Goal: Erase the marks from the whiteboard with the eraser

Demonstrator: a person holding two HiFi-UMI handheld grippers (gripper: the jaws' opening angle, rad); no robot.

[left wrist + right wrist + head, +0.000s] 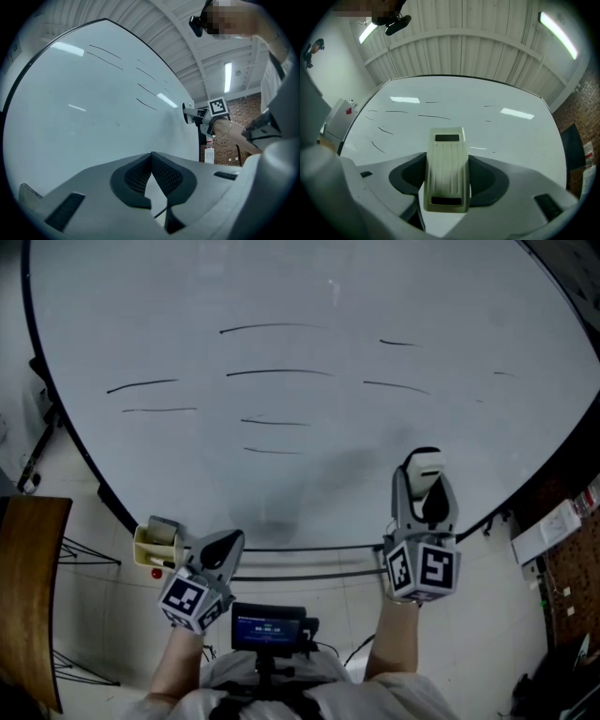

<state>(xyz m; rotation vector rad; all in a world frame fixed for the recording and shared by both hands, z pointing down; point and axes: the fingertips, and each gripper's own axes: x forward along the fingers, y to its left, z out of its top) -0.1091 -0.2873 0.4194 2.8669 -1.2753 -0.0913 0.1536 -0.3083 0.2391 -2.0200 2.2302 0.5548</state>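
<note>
A large whiteboard [309,296] fills the head view, with several thin black lines [277,372] drawn across its middle. My right gripper [427,486] is shut on a cream eraser [446,168], held at the board's lower right, below the marks. The eraser [427,469] shows between the grey jaws, close to the board surface; contact cannot be told. My left gripper [221,547] hangs below the board's bottom edge, shut with nothing in it. In the left gripper view the jaws [152,180] meet, and the marks [146,104] run off along the board.
A yellowish holder [155,543] sits at the board's lower left by the tray rail [300,549]. A wooden panel [28,587] stands at far left. White boxes [548,529] and a brick wall lie at right. A small screen [270,628] is on my chest.
</note>
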